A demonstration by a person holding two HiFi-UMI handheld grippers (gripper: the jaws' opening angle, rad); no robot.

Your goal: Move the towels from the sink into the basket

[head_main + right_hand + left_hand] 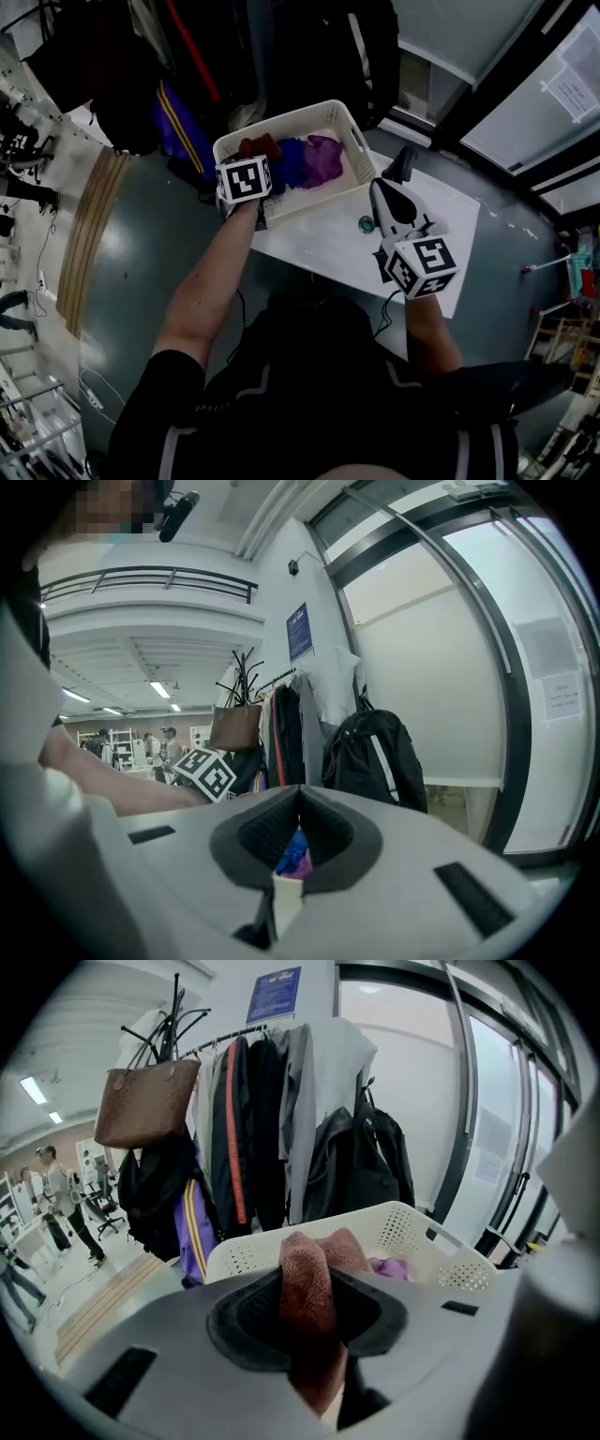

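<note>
Left gripper view: the left claw (309, 1277) pinches a red-brown towel (315, 1363) at the near rim of the white basket (412, 1232), where a blue towel (291, 161) and a purple towel (324, 157) lie, while the right claw (298, 803), pressed together and empty, hangs over the bench (319, 246).

Towels (305, 161) in basket (281, 119), basket on counter's (319, 242) far end, hung coats (281, 1119) behind

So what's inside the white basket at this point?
A blue towel and a purple towel lie in the basket. A red towel, clamped in the left gripper, is at its left end. Whatever lies beneath the towels is hidden.
</note>
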